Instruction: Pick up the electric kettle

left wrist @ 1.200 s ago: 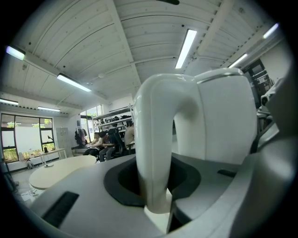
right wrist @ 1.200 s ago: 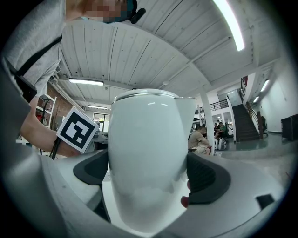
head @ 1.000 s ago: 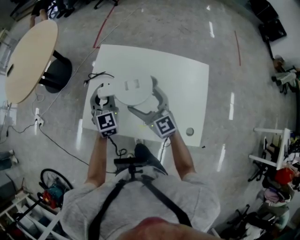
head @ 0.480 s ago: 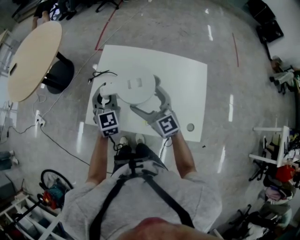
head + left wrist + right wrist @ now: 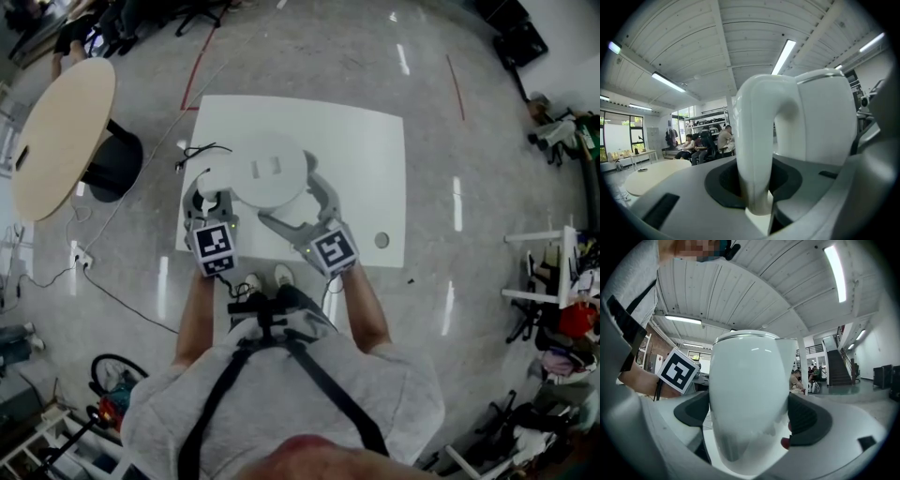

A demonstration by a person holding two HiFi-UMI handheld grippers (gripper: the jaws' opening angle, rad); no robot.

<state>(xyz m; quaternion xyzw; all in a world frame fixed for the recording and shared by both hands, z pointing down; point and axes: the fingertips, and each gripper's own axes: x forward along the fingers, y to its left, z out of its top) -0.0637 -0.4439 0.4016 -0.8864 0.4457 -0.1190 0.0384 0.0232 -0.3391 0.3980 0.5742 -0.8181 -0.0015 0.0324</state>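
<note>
In the head view, the electric kettle (image 5: 267,169) sits at the centre of the frame, its round lid toward us, above the white worktop (image 5: 361,150). The left gripper (image 5: 208,197) comes in from the lower left at the kettle's handle side. The right gripper (image 5: 292,199) reaches in from the lower right with its jaws spread round the body. Against a second ago, the worktop looks a little smaller. Its near edge has drawn up the frame, so the person's shoes (image 5: 281,276) now show below it. The kettle and both grippers keep their size and their place to one another. We read that as the kettle coming up off the worktop in both hands, though the kettle itself hides any gap beneath it. The black cable (image 5: 192,150) lies on the worktop to the kettle's left, as before.

In the left gripper view, the jaws are closed on the white handle (image 5: 754,154), which stands upright between the pads. The kettle's body fills the right of the frame. No worktop shows here, only ceiling and room.

In the right gripper view, the jaws press on both flanks of the kettle's body, which stands upright at the centre. The left gripper's marker cube shows at the left.

We judge the pick-up to be under way, with both grips holding and the kettle level. What remains is to carry it clear of the worktop.
</note>
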